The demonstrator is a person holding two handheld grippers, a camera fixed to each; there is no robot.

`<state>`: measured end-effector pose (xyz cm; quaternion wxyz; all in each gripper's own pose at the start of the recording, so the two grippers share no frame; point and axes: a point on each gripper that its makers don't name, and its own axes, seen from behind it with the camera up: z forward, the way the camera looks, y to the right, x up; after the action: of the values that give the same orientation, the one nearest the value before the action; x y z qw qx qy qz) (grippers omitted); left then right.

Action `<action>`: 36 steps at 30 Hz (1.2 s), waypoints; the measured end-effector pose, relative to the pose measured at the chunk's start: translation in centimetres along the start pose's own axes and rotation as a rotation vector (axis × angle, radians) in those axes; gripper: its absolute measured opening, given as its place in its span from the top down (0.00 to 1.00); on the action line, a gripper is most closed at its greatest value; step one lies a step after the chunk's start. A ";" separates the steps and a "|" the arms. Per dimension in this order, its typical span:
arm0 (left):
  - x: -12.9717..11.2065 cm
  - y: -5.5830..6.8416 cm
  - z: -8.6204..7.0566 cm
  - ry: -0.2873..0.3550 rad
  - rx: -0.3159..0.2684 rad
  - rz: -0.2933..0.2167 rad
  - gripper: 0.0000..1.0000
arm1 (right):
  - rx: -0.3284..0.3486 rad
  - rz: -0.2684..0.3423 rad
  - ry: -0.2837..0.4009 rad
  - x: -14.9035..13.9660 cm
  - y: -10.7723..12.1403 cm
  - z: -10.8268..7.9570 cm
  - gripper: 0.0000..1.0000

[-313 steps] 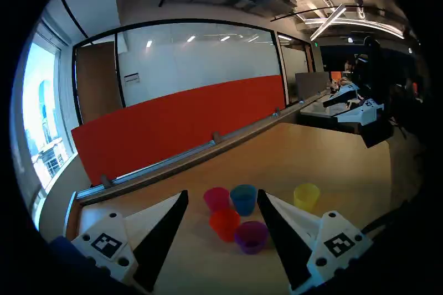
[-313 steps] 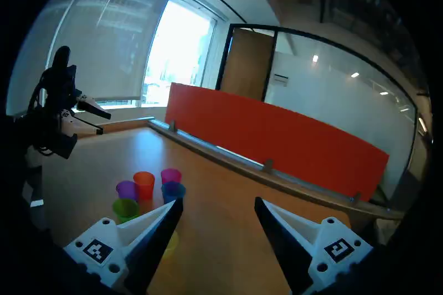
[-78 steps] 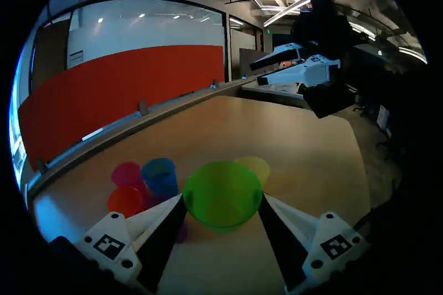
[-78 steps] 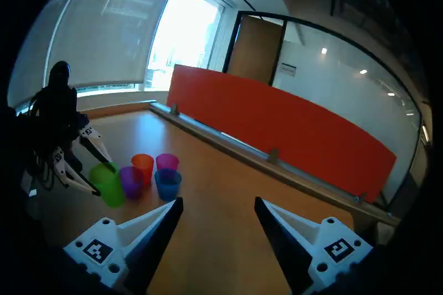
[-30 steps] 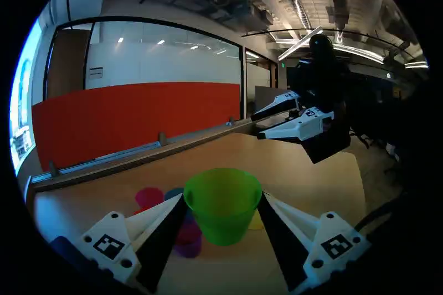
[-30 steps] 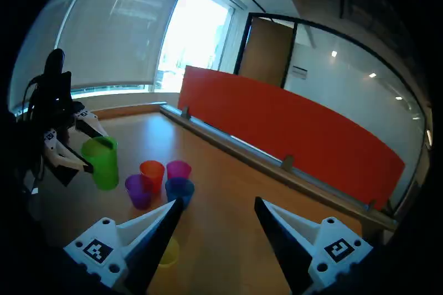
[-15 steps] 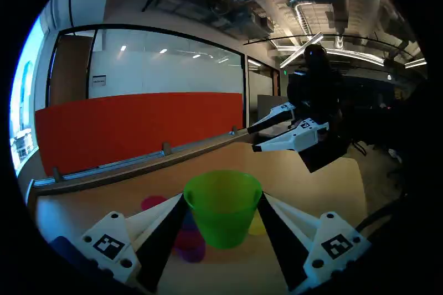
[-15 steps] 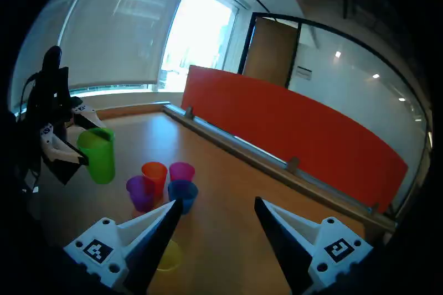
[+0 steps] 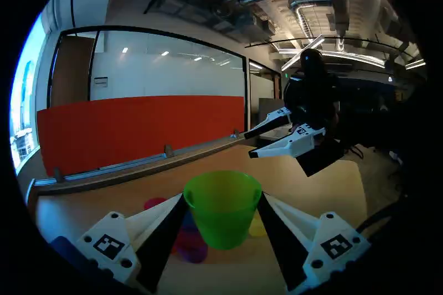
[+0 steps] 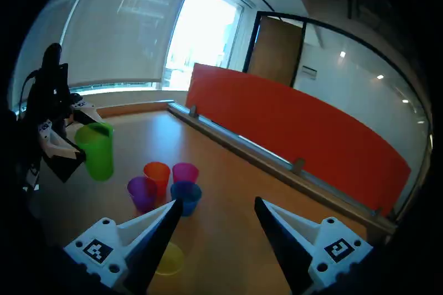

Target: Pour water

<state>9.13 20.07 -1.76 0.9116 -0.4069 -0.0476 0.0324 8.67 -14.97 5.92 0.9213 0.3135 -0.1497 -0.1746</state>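
Observation:
My left gripper point(image 9: 221, 213) is shut on a translucent green cup point(image 9: 222, 215), which it holds upright above the wooden table point(image 9: 299, 184). In the right gripper view the green cup point(image 10: 96, 150) hangs at the far left in the left gripper point(image 10: 87, 139), above and left of the cup cluster. The cluster holds an orange cup point(image 10: 157, 175), a magenta cup point(image 10: 185, 173), a purple cup point(image 10: 142, 192) and a blue cup point(image 10: 186, 195). A yellow cup point(image 10: 169, 259) stands nearer, by my right gripper point(image 10: 217, 202), which is open and holds nothing. The right gripper point(image 9: 250, 145) hovers beyond the green cup.
An orange partition point(image 10: 299, 123) with a metal rail runs along the table's far edge. A bright window point(image 10: 202, 46) and a glass wall stand behind it. Below the held cup sit the purple cup point(image 9: 191, 242), magenta cup point(image 9: 155, 203) and yellow cup point(image 9: 256, 226).
The left gripper closed on the green cup and lifted it off the table; over the last second it rose a little more. The right gripper drifted slightly closer, still open.

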 end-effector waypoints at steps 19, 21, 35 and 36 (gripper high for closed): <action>-0.9 -0.8 -0.2 -0.024 0.012 0.003 0.13 | 0.123 0.012 -0.055 -0.9 -1.5 4.3 0.00; -1.0 -0.9 -0.2 -0.027 0.013 0.004 0.13 | 0.141 0.010 -0.064 -1.1 -1.7 4.7 0.00; -1.1 -1.1 -0.6 -0.033 0.024 0.012 0.13 | 0.239 0.014 -0.135 -2.9 -3.0 7.3 0.00; -1.1 -1.1 -0.6 -0.033 0.025 0.011 0.13 | 0.246 0.014 -0.144 -3.2 -3.2 7.5 0.00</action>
<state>8.10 18.79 -1.41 0.9155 -0.3954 -0.0600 0.0449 2.22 -19.97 9.10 0.8641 0.4096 -0.2376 -0.1706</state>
